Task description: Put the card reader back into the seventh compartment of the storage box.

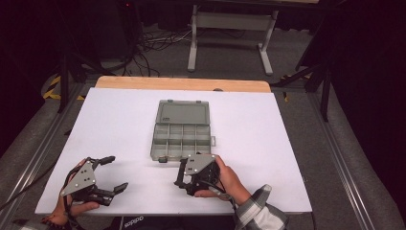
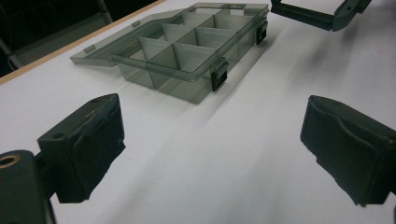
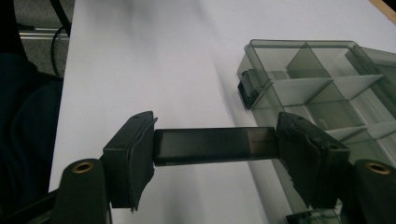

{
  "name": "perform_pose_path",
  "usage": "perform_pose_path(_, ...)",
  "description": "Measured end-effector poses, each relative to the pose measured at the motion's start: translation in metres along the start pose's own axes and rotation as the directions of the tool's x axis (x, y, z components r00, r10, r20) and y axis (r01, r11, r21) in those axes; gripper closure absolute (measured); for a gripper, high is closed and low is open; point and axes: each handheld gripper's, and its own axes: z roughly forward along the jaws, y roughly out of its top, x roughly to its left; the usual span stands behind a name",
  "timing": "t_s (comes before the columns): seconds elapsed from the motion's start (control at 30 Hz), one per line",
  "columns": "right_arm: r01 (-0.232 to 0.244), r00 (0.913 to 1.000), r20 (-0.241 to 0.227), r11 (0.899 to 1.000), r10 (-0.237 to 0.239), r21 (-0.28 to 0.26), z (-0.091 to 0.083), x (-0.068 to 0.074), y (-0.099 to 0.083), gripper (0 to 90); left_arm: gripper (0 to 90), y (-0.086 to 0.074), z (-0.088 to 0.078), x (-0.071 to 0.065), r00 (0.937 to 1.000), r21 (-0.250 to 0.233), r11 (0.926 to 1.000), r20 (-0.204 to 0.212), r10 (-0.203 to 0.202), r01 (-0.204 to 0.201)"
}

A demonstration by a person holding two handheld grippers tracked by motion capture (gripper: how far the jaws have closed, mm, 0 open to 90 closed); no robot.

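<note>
Hovering wide open over bare table [image 1: 119, 124], the left gripper [image 1: 111, 173] holds nothing; the smoky compartment box [image 1: 183, 129], lid flipped back, lies well ahead of it. The right gripper [image 3: 215, 144] pinches a dark divider strip [image 3: 212, 145] by its ends, just beside the box's front wall. Thin, light, probably slick plastic, so I'd keep that end-to-end hold.

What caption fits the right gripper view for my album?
Right gripper pinching a dark flat rectangular strip beside an open, smoky-grey clear plastic compartment box on a white table.
</note>
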Motion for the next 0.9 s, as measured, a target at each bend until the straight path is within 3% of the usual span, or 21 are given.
perform_pose_path(0.23,-0.004,0.9992,0.039,1.0,0.005,-0.021,-0.01,-0.004,0.002,31.1,7.1,0.0,0.0,0.001,1.0,0.003,1.0,0.0,-0.001,0.001)
perform_pose_path(0.47,-0.035,0.9953,0.089,0.998,0.039,-0.045,-0.019,-0.013,0.001,31.1,7.1,-0.001,0.0,0.001,1.0,0.001,1.0,-0.001,-0.007,0.007)
perform_pose_path(0.57,-0.03,0.9923,0.119,0.999,0.034,-0.034,-0.019,-0.016,0.001,31.1,7.1,-0.001,0.0,0.001,1.0,-0.001,1.0,-0.002,-0.006,0.006)
perform_pose_path(0.9,-0.052,0.9859,0.158,0.998,0.055,-0.029,-0.012,-0.029,0.001,31.0,7.1,-0.001,0.0,0.001,1.0,-0.002,1.0,-0.004,-0.006,0.006)
